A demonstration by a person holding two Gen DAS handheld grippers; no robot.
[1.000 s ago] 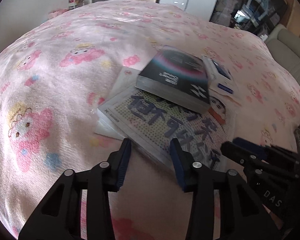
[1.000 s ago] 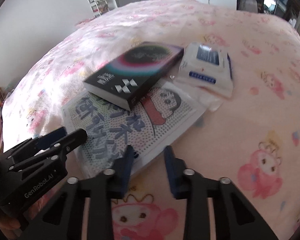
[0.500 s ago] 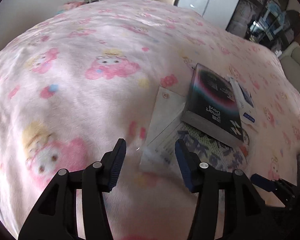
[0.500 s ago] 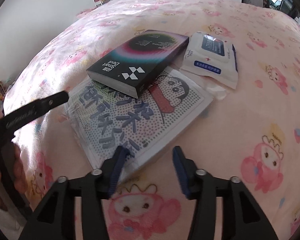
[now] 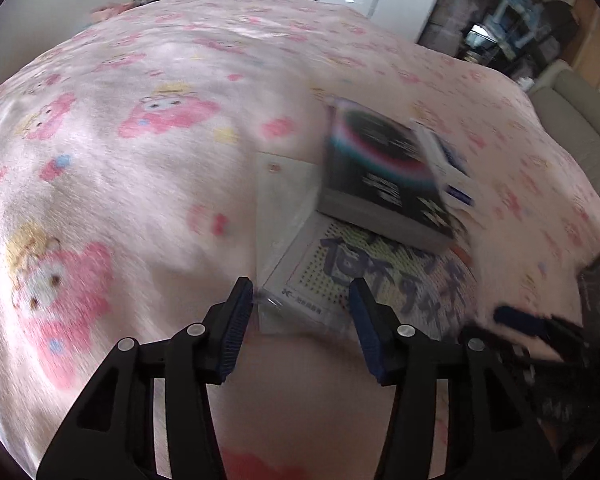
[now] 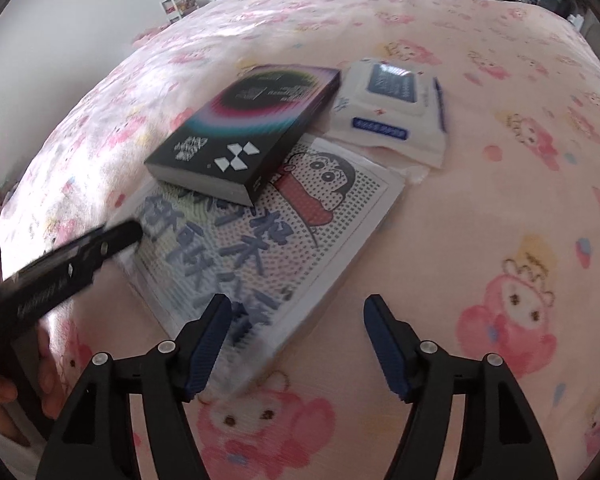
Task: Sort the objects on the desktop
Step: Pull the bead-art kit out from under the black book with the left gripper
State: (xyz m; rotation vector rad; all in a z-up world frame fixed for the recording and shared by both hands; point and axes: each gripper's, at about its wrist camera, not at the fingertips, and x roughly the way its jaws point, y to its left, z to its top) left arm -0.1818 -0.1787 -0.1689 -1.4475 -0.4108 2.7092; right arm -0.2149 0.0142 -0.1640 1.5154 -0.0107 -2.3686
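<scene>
A black box with a coloured ring print (image 6: pixel 244 132) (image 5: pixel 380 176) lies on a flat bead-art sheet in a clear bag (image 6: pixel 268 236) (image 5: pixel 384 280) with a cartoon boy and characters. A white wet-wipes pack (image 6: pixel 392 112) (image 5: pixel 444 160) lies beside the box. My left gripper (image 5: pixel 300 312) is open and empty, its fingers at the sheet's near left corner; it also shows in the right wrist view (image 6: pixel 80 264). My right gripper (image 6: pixel 298 340) is open and empty, just above the sheet's near edge; its fingertips (image 5: pixel 516 316) show in the left wrist view.
All lie on a pink blanket with cartoon figures (image 6: pixel 500 208) (image 5: pixel 120 160). A white paper (image 5: pixel 284 184) pokes out from under the sheet. A beige sofa (image 5: pixel 572 120) and shelves (image 5: pixel 512 36) stand beyond the right edge.
My left gripper swung out to the left and back to the sheet's near corner. My right gripper's fingers spread wider. The box, sheet and wipes lie as before.
</scene>
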